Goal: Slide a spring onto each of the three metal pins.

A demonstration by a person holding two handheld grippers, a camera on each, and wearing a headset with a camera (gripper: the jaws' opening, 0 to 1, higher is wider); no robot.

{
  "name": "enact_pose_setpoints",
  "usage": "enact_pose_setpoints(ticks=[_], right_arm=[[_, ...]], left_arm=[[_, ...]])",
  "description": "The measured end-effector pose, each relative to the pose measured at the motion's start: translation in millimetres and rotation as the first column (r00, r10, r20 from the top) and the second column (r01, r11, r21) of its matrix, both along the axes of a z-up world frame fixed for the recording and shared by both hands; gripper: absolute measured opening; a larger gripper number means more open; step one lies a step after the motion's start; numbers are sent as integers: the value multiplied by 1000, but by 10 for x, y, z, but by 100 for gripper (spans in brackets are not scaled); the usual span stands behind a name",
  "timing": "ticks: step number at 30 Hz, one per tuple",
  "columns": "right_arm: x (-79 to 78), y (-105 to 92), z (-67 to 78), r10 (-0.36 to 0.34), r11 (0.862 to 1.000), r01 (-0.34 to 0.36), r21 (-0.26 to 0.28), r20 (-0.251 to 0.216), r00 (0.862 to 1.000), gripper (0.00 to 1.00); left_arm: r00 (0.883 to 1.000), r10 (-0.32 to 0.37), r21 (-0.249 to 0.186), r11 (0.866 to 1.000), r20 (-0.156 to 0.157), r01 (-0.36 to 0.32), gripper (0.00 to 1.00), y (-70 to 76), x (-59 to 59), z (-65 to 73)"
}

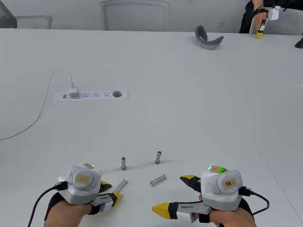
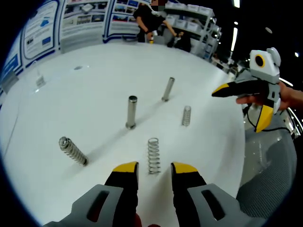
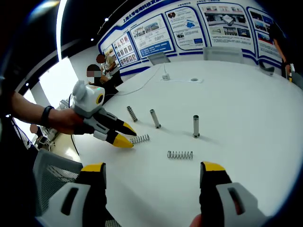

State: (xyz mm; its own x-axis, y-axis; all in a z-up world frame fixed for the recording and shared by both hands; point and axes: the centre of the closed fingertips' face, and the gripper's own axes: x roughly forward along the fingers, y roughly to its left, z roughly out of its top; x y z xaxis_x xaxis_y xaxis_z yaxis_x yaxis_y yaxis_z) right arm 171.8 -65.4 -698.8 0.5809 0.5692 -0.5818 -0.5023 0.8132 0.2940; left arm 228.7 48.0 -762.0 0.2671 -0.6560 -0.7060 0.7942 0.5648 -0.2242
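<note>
Two bare metal pins (image 1: 123, 163) (image 1: 158, 157) stand upright on the white table (image 1: 189, 104). A third pin (image 2: 72, 150) carries a spring and stands to the left; it is also upright at the far left of the row in the right gripper view (image 3: 131, 113). One loose spring (image 2: 153, 155) lies just ahead of my left gripper (image 2: 155, 167), whose jaws are slightly open around nothing. A second loose spring (image 3: 180, 154) lies in front of my right gripper (image 3: 152, 166), which is wide open. In the head view the left gripper (image 1: 111, 190) and right gripper (image 1: 173, 194) sit near the table's front edge.
A white power strip (image 1: 90, 95) with a cable lies at mid-left. A grey curved object (image 1: 208, 40) rests at the far right. Chairs line the far edge, and a person (image 1: 258, 16) stands at the back right corner.
</note>
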Motion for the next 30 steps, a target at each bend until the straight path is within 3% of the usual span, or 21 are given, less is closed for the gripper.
enact_pose_setpoints(ticks=[7,10,12,15,21,30], right_arm=[[-12,28,-9,6,1000,-7,-4,-9,1000,82],[-8,37,-6,9,1000,-9,-3,-11,1000,82],[-1,43,1,12,1000,-12,-4,-10,1000,82],[8,48,1,12,1000,-12,-4,-11,1000,82],[0,96,-24,24,1000,-24,-1,-17,1000,82],[-6,172,-17,37,999,-37,4,-16,999,82]], left_arm=[[1000,-7,0,1000,18,7,25,-58,16,-15],[999,-24,14,1000,40,23,23,-76,17,-33],[998,-34,26,999,50,33,20,-80,10,-39],[994,-53,83,995,95,45,12,-27,55,-64],[997,-50,102,994,60,43,11,10,42,-66],[998,-42,84,996,48,38,11,102,-20,33]])
